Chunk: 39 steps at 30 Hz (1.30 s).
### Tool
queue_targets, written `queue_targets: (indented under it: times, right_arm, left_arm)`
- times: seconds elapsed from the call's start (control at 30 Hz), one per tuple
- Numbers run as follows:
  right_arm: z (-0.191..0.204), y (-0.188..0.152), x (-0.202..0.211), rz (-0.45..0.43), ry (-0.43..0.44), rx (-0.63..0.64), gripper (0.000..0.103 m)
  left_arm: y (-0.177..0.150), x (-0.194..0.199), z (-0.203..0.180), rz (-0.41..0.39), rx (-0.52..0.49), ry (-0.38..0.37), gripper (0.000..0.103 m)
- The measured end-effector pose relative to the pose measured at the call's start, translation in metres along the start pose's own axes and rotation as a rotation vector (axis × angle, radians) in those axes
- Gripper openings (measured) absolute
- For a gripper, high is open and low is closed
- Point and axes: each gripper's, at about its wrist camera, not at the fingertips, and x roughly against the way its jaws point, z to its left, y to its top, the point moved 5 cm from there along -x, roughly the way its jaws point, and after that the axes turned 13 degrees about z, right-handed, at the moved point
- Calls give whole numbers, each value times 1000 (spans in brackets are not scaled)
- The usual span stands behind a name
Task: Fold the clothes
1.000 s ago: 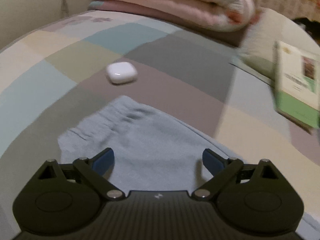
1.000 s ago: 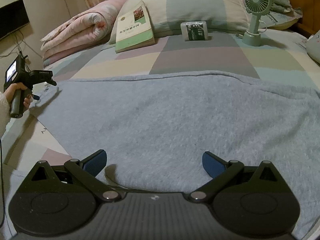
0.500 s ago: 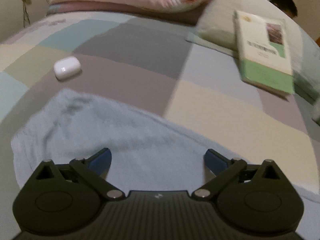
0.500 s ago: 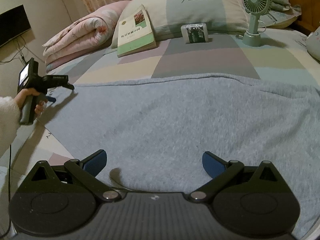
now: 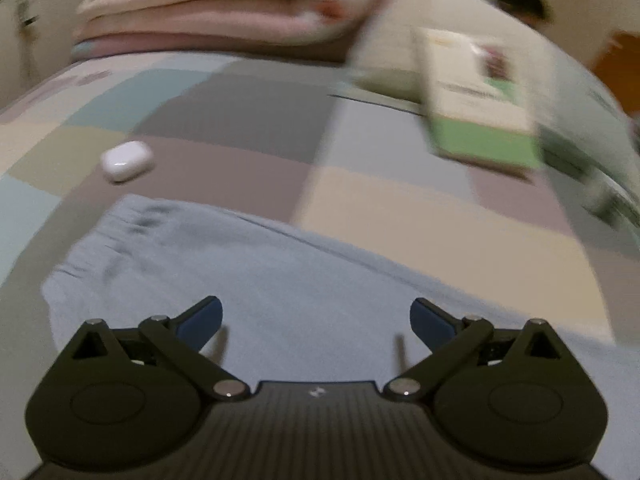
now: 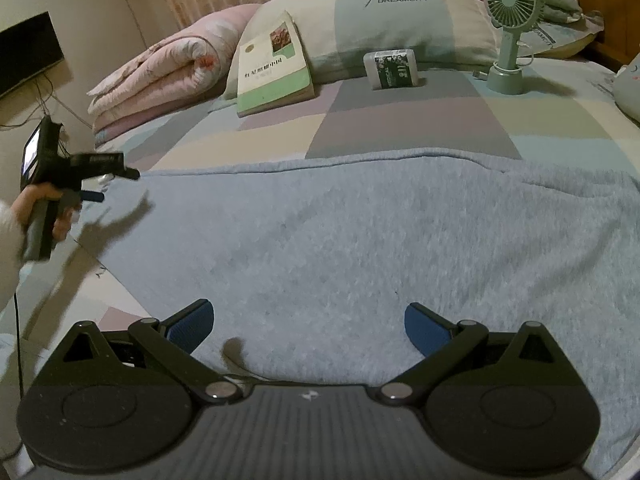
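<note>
L gripper [image 5: 316, 316] is hanging w/ jaws spread wide, grasping nothing, blue pads [image 5: 202, 318] just over the cuffed end of the garment [image 5: 256, 280]. R gripper [image 6: 308, 326] is likewise gaping, nothing between its pads, hovering over the garment's near edge. The pale blue garment is lying spread flat across the bed [image 6: 400, 128], reaching from the L side to the far R; its gathered end is pointing toward the L side. In the R view a hand [image 6: 38, 208] is gripping the L gripper's handle at the garment's L end, casting a shadow on the cloth. Beyond the cuff a white case [image 5: 126, 160] is sitting on the checked sheet, apart from the cloth. Further back, a book [image 6: 274, 68] is leaning on a pillow [image 6: 400, 20], w/ a small pack [image 6: 394, 69] beside it, a green fan [image 6: 510, 28] standing to the R, and a pink quilt [image 6: 168, 72] folded at the L. L view is motion-blurred.
</note>
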Motion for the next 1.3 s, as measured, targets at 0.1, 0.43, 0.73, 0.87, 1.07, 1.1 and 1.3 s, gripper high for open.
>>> queue_targets:
  times: [0.1,0.43,0.73,0.87,1.07,1.1,1.3]
  right_arm:
    - [1,1,3,-6,12,-1,103]
    - [-18,5,15,-7,-50,-54,103]
    - [-51,9,25,-36,-57,-157,103]
    - [-58,10,28,-50,-37,-189,103]
    - [-56,10,25,-41,-45,-174,103]
    - [-55,10,25,-40,-47,-170,103]
    - [-56,10,25,-41,-44,-176,103]
  left_arm:
    - [-22,11,-21,12,-99,-35,100]
    - [-52,38,-58,16,-202,-13,100]
    - [-88,40,-205,21,-522,-189,100]
    - [-92,9,-222,79,-491,-180,103]
    - [-48,-19,-213,51,-336,-134,103]
    - [-38,-24,-210,49,-306,-124,103]
    - [-18,-20,-192,52,-172,-114,101]
